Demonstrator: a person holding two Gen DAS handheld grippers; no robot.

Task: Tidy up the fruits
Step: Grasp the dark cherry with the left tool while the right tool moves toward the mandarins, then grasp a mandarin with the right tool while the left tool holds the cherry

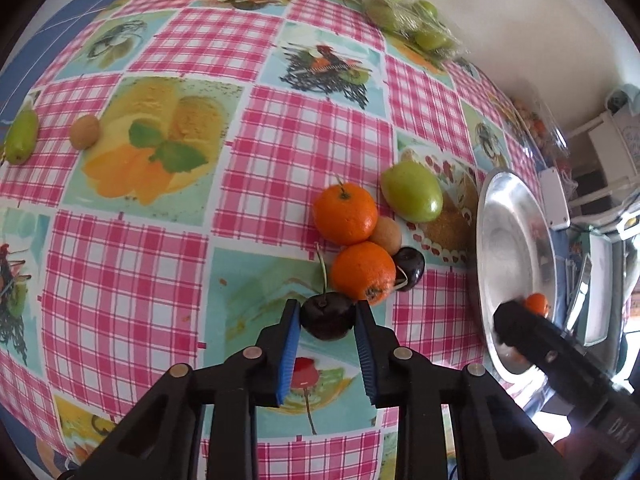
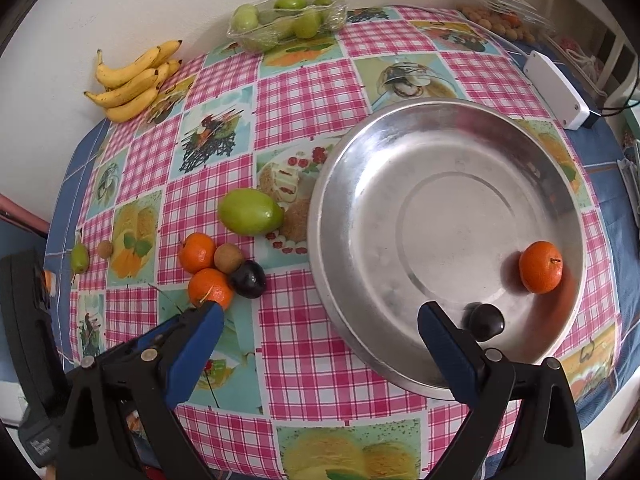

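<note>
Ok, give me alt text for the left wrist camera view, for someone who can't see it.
The left hand-held gripper is shut on a dark stemmed cherry on a pink checked tablecloth. Just beyond lie two small oranges, a green fruit and another cherry, with a round steel bowl at right.

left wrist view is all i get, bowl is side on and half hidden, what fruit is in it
Observer: The right wrist view looks down into the bowl: it holds one orange and one dark cherry, nothing else.
Operator: ok and is anything held on the right side
Observer: No. The right hand-held gripper is open over the bowl's near rim, jaws wide apart with nothing between them.
</note>
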